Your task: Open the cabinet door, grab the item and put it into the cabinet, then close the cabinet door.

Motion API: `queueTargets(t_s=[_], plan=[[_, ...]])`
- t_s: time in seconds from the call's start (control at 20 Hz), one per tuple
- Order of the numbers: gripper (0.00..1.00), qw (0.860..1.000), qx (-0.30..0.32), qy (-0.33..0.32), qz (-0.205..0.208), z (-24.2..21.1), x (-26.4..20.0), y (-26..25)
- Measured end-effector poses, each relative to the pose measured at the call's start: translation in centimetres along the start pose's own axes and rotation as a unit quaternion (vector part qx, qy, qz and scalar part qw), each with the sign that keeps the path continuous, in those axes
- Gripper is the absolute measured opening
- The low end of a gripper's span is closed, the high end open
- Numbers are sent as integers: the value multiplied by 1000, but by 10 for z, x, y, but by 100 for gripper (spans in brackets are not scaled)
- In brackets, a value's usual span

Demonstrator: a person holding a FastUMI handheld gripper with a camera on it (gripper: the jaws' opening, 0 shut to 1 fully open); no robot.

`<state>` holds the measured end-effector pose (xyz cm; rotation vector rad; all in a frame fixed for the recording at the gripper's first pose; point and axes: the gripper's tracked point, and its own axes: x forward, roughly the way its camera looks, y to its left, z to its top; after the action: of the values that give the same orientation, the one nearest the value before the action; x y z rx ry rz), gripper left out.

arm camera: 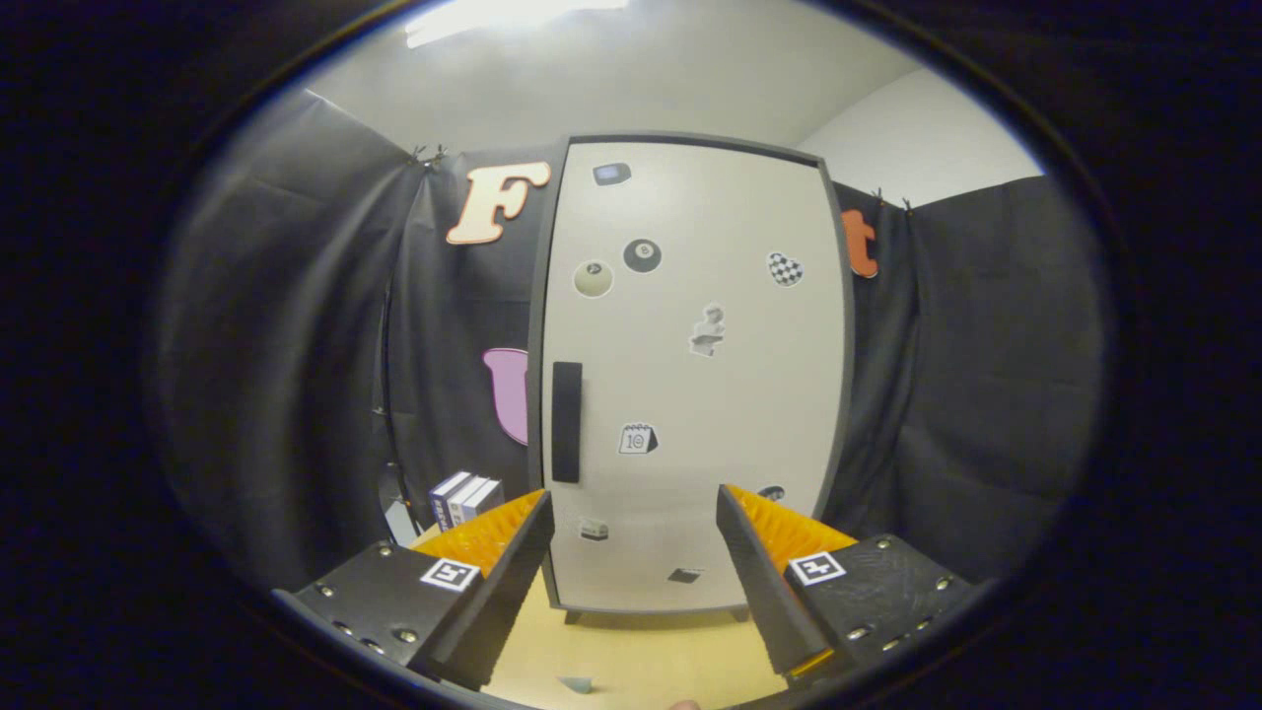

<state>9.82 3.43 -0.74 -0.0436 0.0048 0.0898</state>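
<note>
Facing the cabinet [690, 375], the gripper [631, 537] holds its fingers wide apart, gripping nothing. The cabinet door [730, 394] is closed; its dark vertical handle [566, 421] sits near the left edge, ahead of the left finger. The handle looks rigid, probably best gripped mid-length. The boxed item [465, 498] stands on the table [641, 661], left of the cabinet. Swing room looks adequate.
</note>
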Motion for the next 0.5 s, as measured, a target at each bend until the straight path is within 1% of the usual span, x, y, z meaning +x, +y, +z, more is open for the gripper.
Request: queueTargets(t_s=[0.2, 0.3, 0.5], plan=[[98, 1000, 4, 4, 22, -4, 55, 18], [98, 999, 5, 11, 40, -9, 84, 33], [98, 998, 12, 8, 58, -10, 121, 53]])
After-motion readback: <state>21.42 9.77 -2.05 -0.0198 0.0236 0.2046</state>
